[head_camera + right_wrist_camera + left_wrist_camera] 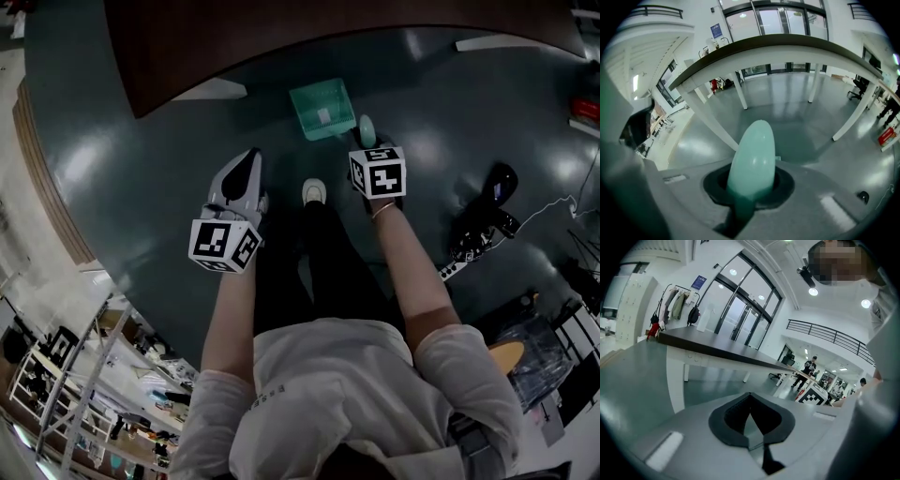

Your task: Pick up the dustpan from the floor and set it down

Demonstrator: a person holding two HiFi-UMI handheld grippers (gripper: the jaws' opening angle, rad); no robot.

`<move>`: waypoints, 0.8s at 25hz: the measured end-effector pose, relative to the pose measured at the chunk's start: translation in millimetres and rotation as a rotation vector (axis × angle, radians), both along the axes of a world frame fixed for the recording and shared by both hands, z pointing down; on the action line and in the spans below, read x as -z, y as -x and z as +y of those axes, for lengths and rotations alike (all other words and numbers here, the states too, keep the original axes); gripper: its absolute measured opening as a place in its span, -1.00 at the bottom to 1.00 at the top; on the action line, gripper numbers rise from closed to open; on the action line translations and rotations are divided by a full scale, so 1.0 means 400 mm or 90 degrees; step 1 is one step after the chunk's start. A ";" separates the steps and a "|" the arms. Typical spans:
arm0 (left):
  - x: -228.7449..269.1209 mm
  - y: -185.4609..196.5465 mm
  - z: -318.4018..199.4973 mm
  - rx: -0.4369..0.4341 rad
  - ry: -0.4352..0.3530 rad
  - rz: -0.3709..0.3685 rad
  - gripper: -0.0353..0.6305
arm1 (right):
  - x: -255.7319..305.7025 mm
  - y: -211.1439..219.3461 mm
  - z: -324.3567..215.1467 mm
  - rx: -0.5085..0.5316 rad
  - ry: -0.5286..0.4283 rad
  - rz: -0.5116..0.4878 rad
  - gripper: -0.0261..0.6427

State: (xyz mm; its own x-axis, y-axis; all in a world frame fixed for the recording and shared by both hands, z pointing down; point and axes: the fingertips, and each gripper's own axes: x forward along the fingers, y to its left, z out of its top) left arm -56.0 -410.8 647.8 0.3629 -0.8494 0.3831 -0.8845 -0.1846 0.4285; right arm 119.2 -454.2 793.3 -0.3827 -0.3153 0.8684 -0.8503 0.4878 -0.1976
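Note:
The green dustpan [323,108] lies low over the dark floor by the table's edge; whether it touches the floor I cannot tell. Its pale green handle [367,127] runs back into my right gripper [368,142], which is shut on it. In the right gripper view the rounded handle [752,159] fills the gap between the jaws of the right gripper [751,190], and the pan itself is hidden. My left gripper [246,161] hangs to the left of the person's shoe, shut and empty. In its own view the left gripper [751,420] shows closed jaws with nothing between them.
A dark brown table [281,37] with white legs [715,126] stands just beyond the dustpan. The person's white shoe [314,191] is between the grippers. Black objects and a cable [486,217] lie on the floor to the right. Shelving [84,375] stands at lower left.

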 end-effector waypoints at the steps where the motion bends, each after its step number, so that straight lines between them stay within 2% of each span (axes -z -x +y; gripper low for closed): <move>1: 0.005 0.002 -0.001 0.001 0.000 -0.001 -0.84 | -0.003 0.001 0.001 -0.011 0.010 -0.012 -0.86; 3: 0.018 0.003 -0.006 0.002 0.001 0.001 -0.84 | 0.000 -0.006 -0.006 -0.050 0.011 -0.036 -0.54; 4: 0.025 0.004 -0.009 0.005 0.004 0.004 -0.84 | 0.012 -0.013 -0.014 -0.071 -0.003 -0.041 -0.26; 5: 0.037 0.007 -0.011 0.009 0.007 0.008 -0.84 | 0.032 -0.022 -0.023 -0.087 -0.026 -0.041 -0.11; 8: 0.105 0.014 -0.015 0.006 -0.008 0.012 -0.84 | 0.147 -0.050 -0.046 -0.113 -0.103 -0.035 -0.01; 12: 0.246 0.018 -0.058 -0.015 -0.079 0.007 -0.84 | 0.379 -0.078 -0.110 -0.115 -0.221 -0.080 0.01; 15: 0.372 0.021 -0.061 -0.030 -0.137 -0.003 -0.84 | 0.581 -0.078 -0.117 -0.086 -0.324 -0.142 -0.08; 16: 0.416 0.022 -0.053 -0.033 -0.157 -0.008 -0.84 | 0.646 -0.079 -0.107 -0.071 -0.363 -0.152 -0.32; 17: 0.459 0.021 -0.040 -0.035 -0.177 -0.012 -0.84 | 0.708 -0.084 -0.093 -0.058 -0.402 -0.157 -0.68; 18: 0.501 0.018 -0.021 -0.035 -0.196 -0.016 -0.84 | 0.766 -0.093 -0.072 -0.047 -0.440 -0.159 -0.91; 20: 0.574 0.005 0.029 -0.031 -0.232 -0.023 -0.84 | 0.860 -0.116 -0.021 -0.028 -0.501 -0.166 -0.94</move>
